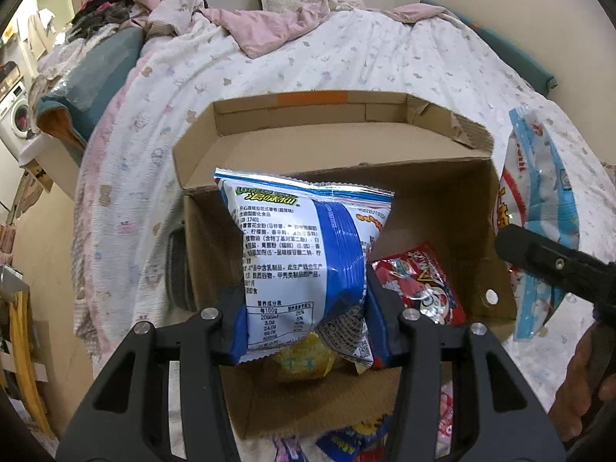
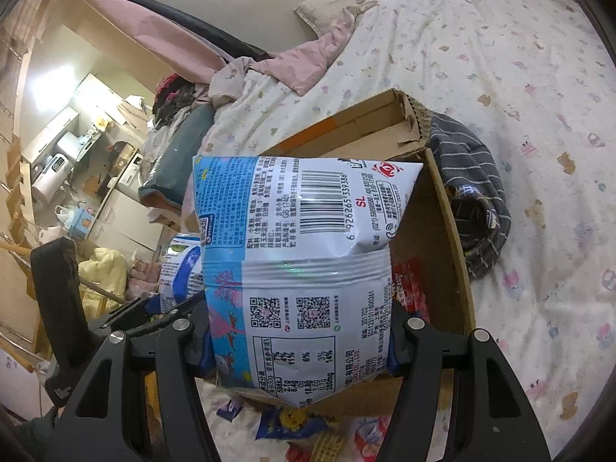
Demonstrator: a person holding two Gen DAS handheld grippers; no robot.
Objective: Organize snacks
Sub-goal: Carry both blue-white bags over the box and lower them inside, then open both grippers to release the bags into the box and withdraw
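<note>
Left tongs: clamped on the lower part of a blue-and-white snack bag, holding it upright above an open cardboard box.
Box: sat on a bed under a white printed quilt, flaps folded outward, an orange strip on its far wall.
Inside the box: a red snack packet lay by the right wall; a yellow packet showed beneath the held bag.
Right tongs: entered from the right edge, carrying a light-blue-and-white bag just outside the box's right wall.
Foreground: more bright packets lay on the bed before the box.
</note>
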